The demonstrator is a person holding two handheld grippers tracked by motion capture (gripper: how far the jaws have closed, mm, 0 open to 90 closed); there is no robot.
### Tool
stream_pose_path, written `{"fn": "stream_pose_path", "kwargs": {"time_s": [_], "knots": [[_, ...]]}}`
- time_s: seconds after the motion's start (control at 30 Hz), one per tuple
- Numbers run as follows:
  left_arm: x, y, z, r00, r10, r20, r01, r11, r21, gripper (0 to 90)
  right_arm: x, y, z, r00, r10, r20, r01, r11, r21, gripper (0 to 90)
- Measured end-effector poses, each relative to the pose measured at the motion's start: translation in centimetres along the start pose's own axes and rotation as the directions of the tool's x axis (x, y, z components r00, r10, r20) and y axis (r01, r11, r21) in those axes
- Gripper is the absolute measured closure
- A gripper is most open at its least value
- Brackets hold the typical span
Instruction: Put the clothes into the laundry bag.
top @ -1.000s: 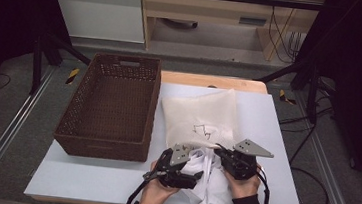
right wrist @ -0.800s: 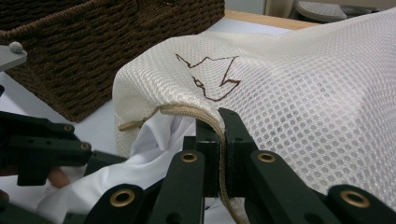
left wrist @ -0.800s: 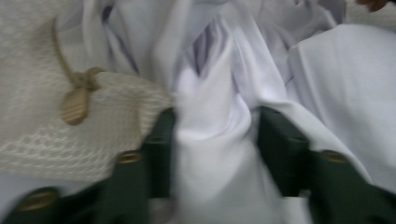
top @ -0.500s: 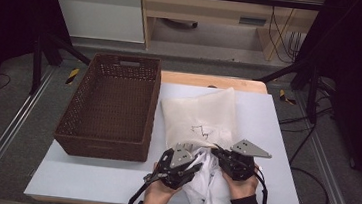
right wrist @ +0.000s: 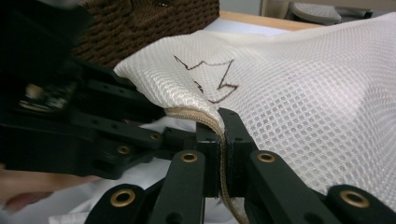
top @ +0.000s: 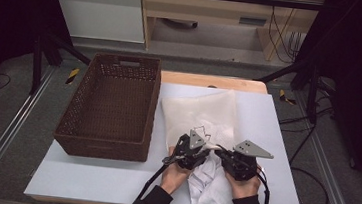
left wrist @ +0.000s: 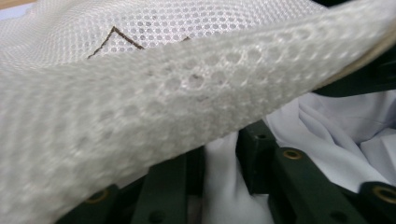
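From above, near the table's front edge, my left gripper (top: 187, 155) and my right gripper (top: 233, 162) meet at the mouth of the white mesh laundry bag (top: 203, 111), with the crumpled white cloth garment (top: 211, 183) half inside it. Through the left gripper view, my jaws have just been opening and stand apart around a fold of garment (left wrist: 224, 186), under the raised mesh. Through the right gripper view, my jaws are clamped on the bag's zipper edge (right wrist: 205, 119). I judge I'm mid-stuffing; next I must regrip cloth and push deeper.
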State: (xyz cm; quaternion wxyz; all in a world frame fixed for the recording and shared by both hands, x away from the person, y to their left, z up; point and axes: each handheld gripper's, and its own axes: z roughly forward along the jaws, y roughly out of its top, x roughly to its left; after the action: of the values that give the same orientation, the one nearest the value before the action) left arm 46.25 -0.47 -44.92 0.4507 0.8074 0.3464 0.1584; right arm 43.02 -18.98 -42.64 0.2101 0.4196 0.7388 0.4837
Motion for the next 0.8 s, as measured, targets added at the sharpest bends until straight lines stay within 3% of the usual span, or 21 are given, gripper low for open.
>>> {"fn": "stream_pose_path", "kwargs": {"time_s": [0.13, 0.17, 0.3, 0.4, 0.5, 0.6, 0.7, 0.8], "knots": [[-0.6, 0.0, -2.4, 0.9994, 0.016, 0.03, -0.015, 0.9995, -0.03, 37.4, 0.1, 0.0, -0.1, 1.0, -0.003, 0.001, 0.003, 1.0, -0.007, 87.3], [-0.7, -0.2, -3.2, 0.9991, 0.023, 0.036, -0.022, 0.999, -0.039, 33.5, 0.0, 0.1, -0.1, 1.0, -0.001, 0.001, 0.001, 1.0, -0.009, 87.3], [-0.9, -1.6, -5.7, 0.9977, -0.005, 0.067, 0.007, 0.9996, -0.027, 25.2, 0.0, 0.1, -0.2, 1.0, -0.001, 0.001, 0.001, 1.0, -0.009, 87.3], [-1.0, -3.1, -5.3, 0.9982, -0.016, 0.058, 0.016, 0.9999, 0.0, 24.1, 0.0, 0.1, -0.2, 1.0, -0.006, 0.002, 0.006, 1.0, -0.009, 87.3], [-1.0, -4.3, -3.9, 0.9962, -0.052, 0.07, 0.052, 0.9986, 0.011, 34.3, 0.1, 0.1, -0.1, 1.0, -0.004, 0.001, 0.004, 1.0, -0.005, 87.4], [-1.0, -4.4, -3.5, 0.9969, -0.045, 0.065, 0.044, 0.9988, 0.02, 58.0, 0.1, 0.0, 0.0, 1.0, -0.009, -0.002, 0.009, 1.0, -0.004, 87.4], [-1.1, -3.6, -4.3, 0.9982, -0.024, 0.055, 0.023, 0.9997, 0.008, 72.8, 0.1, 0.0, -0.1, 1.0, -0.004, -0.005, 0.004, 1.0, -0.008, 87.4], [-1.4, -2.4, -5.6, 0.9982, -0.016, 0.058, 0.019, 0.9989, -0.043, 77.4, 0.2, 0.2, -0.3, 0.9999, -0.008, -0.009, 0.008, 1.0, -0.019, 87.5]]}}
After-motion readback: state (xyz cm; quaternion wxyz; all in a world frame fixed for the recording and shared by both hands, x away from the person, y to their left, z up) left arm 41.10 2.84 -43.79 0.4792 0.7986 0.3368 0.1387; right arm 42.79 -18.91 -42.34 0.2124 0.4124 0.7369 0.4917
